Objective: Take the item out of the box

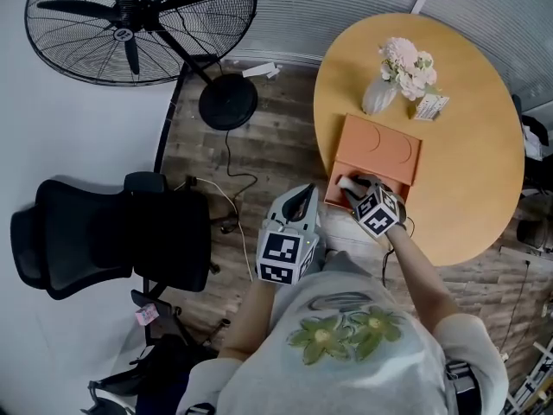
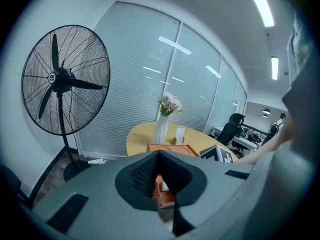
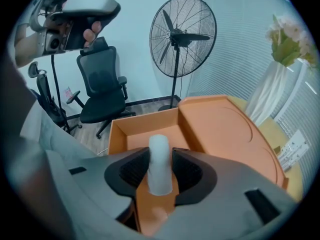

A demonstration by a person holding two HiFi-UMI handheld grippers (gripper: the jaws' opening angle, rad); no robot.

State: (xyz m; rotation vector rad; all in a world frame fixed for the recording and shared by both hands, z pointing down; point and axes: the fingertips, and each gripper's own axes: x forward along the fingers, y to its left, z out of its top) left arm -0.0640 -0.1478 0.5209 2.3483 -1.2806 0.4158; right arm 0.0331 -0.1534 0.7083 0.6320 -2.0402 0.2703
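The round table (image 1: 467, 188) is standing at the upper right, with a fan (image 1: 138, 24) and a chair (image 1: 104, 232) on the floor to its left. The box (image 3: 145, 129) is sitting open at the table's near edge, and its lid (image 1: 384, 145) is lying flat behind it. A vase (image 1: 378, 96) of flowers is standing beyond the lid, with a card (image 1: 430, 106) just beside it.

The right forearm is reaching forward from the torso to the table edge. The right gripper (image 3: 160, 156) is pointing steeply down into the box. Its jaws are standing spread, one on each side of the item (image 1: 349, 181). The pads are sitting close against the item's sides, but no squeeze is showing. The item, a pale rounded piece, is lying on the box floor, lengthwise between the jaws.

The left hand is hanging close to the torso, off the table and over the floor. The left gripper (image 1: 302, 199) is pointing forward and slightly down toward the box. Its jaws are pressing together at the tips and are holding nothing.
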